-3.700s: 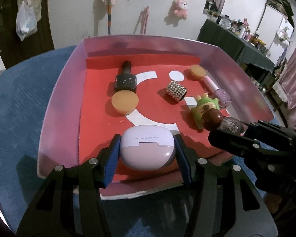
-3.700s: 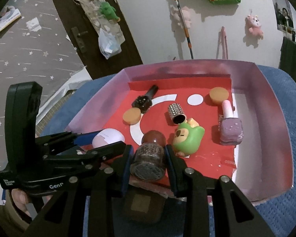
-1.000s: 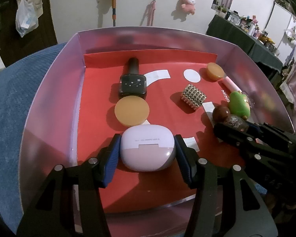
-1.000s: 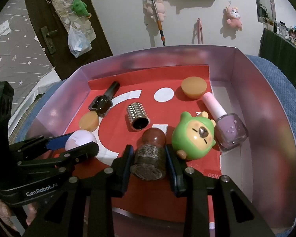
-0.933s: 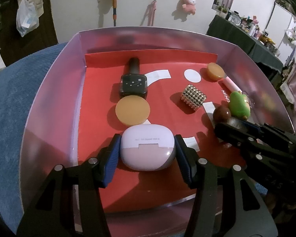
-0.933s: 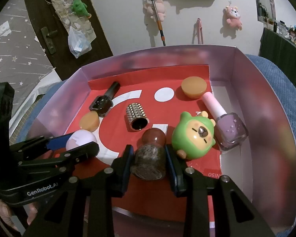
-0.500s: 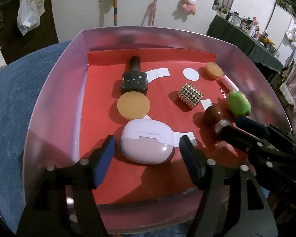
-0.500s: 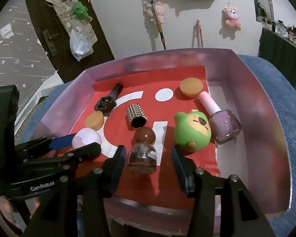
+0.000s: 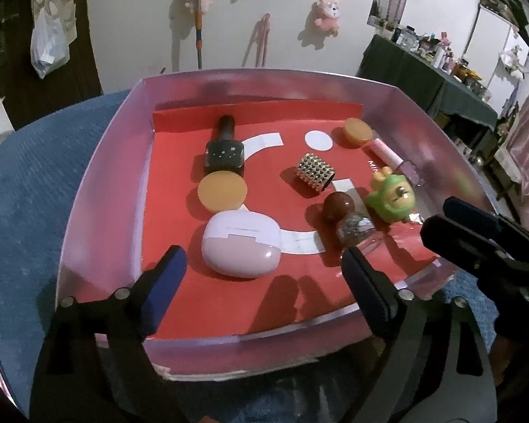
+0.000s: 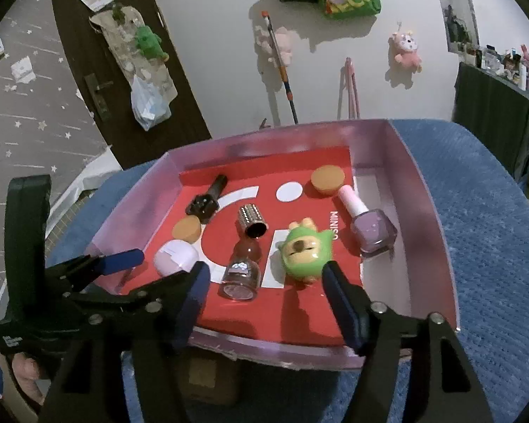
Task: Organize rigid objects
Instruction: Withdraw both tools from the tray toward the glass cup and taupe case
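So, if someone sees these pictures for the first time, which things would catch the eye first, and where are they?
Probably the shallow pink box with its bright red floor, on a blue surface. Inside, a green cartoon figurine lies near the front right, beside a glitter bottle with a brown round cap, and a lilac earbud case sits front left. The left gripper and right gripper frame these, jaws opening, holding nothing.

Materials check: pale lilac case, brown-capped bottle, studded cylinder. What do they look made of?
Pale lilac case: likely glossy moulded plastic; smooth shell, soft highlight, visible lid seam.
Brown-capped bottle: clear body looks like glass, maybe hard plastic; see-through with glitter inside; cap smooth and shiny.
Studded cylinder: metallic-looking finish, rows of bright reflective studs; metal or plated plastic, unclear.
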`<state>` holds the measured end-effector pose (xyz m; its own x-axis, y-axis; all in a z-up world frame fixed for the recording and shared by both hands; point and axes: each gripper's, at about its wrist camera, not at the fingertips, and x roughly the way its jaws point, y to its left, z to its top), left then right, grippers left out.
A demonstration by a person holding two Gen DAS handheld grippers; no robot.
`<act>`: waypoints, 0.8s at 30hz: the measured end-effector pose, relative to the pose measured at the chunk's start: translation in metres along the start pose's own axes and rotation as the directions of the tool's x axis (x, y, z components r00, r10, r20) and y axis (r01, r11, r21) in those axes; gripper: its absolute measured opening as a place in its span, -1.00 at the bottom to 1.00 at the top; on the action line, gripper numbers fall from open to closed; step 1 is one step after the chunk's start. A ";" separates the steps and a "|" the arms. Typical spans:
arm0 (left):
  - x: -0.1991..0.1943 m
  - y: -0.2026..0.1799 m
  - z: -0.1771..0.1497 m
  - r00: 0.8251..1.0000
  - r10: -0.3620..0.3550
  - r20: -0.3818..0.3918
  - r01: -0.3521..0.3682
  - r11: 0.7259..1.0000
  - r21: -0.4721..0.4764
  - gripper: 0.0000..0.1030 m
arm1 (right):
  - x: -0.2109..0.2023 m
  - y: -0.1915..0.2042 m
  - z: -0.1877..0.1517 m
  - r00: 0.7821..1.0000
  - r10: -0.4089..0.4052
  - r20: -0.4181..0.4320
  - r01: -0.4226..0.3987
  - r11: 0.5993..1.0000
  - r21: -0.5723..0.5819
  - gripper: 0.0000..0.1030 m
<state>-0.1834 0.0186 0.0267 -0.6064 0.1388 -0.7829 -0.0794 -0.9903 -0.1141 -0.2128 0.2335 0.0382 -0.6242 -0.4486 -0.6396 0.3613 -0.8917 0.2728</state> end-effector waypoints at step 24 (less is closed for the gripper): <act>-0.042 0.007 -0.020 0.994 0.011 0.106 -0.008 0.999 -0.031 1.00 | -0.044 0.017 -0.014 0.994 0.057 0.098 -0.056 0.998 -0.015 1.00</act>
<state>-0.1426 0.0062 0.0471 -0.6874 0.1263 -0.7152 -0.0500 -0.9907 -0.1269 -0.1701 0.2390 0.0609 -0.6678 -0.5023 -0.5493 0.4058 -0.8644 0.2971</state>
